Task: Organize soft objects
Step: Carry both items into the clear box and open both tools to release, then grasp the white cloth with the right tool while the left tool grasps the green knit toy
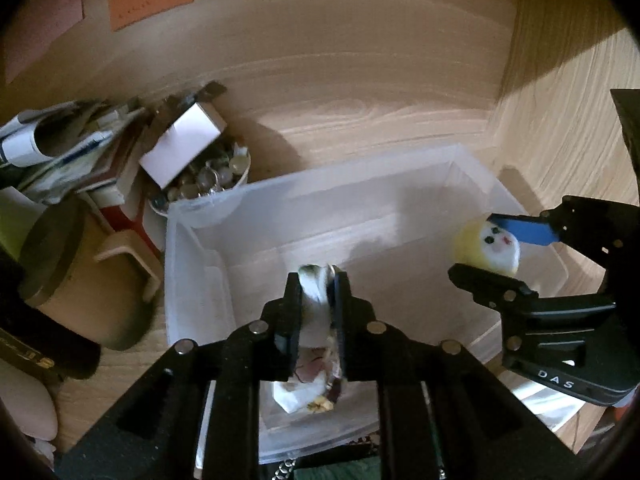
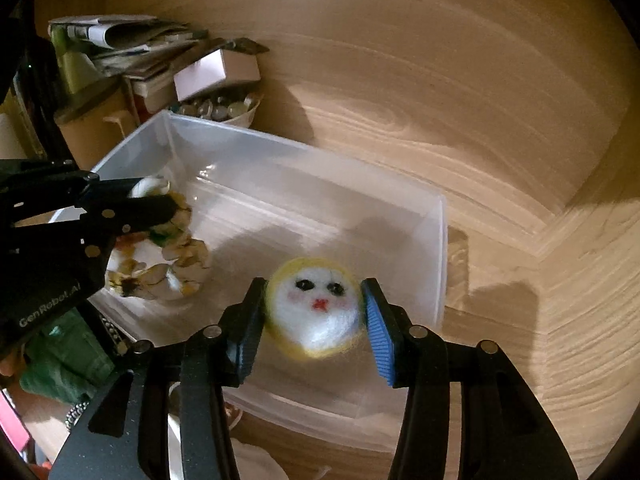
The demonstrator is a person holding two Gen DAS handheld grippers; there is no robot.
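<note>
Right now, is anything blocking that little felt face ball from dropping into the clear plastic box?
Nothing visible does. The felt ball sits between the right gripper fingers, right above the open clear box, whose floor beneath it looks bare. The only other item there, a patterned cloth in the left gripper, is off to the side.

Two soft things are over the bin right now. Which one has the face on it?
The round felt ball between the right gripper fingers: white face, dark eyes, red mouth, yellow rim. The one in the left gripper is a floppy floral-patterned cloth piece, no face.
</note>
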